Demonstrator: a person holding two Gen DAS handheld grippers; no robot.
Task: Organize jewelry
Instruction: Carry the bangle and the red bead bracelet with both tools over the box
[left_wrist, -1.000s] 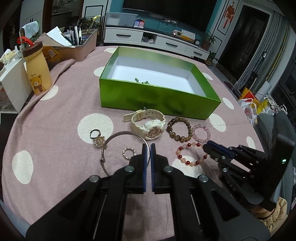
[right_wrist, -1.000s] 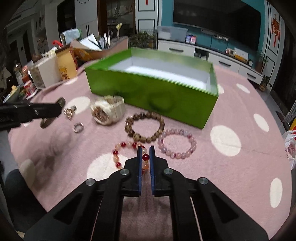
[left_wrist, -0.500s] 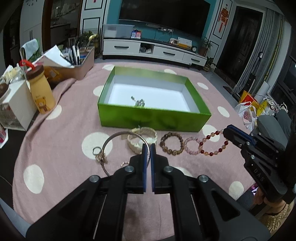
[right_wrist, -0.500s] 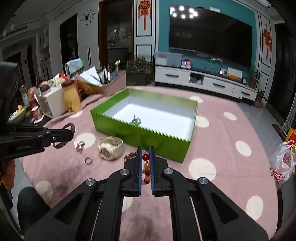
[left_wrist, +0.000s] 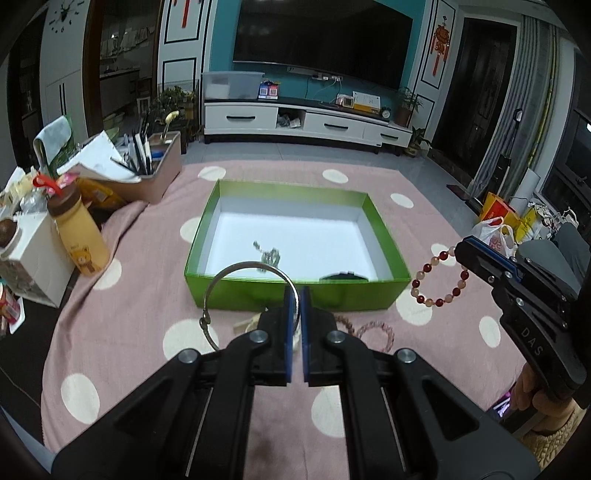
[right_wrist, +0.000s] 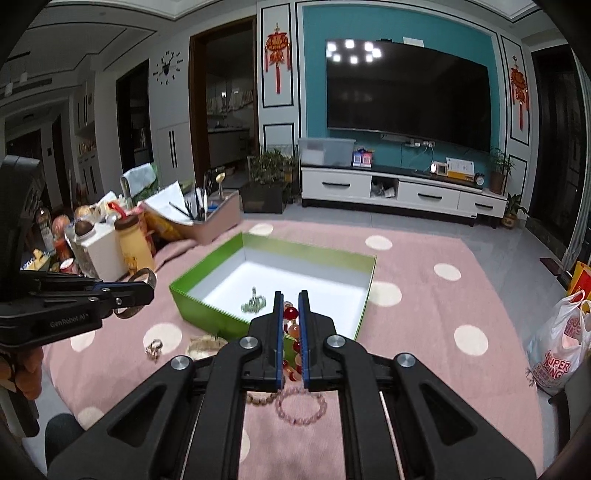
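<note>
- Gripping a thin silver bangle (left_wrist: 236, 291), my left claw (left_wrist: 294, 295) is clamped shut on its rim, the ring standing up over the near wall of the green box (left_wrist: 384, 221).
- My right claw (right_wrist: 288, 306) is closed on a red and peach bead bracelet (left_wrist: 437, 277), which hangs from its tip, clear of the tabletop (left_wrist: 122, 325), just right of the box's near right corner.
- Inside the box, a small silvery chain piece (right_wrist: 254, 302) lies on the white floor near the left side.
- On the pink dotted cloth near the box rest a pale pink bead bracelet (right_wrist: 301, 408), a ring (right_wrist: 154, 348), and a cream watch (right_wrist: 205, 345), partly hidden.
</note>
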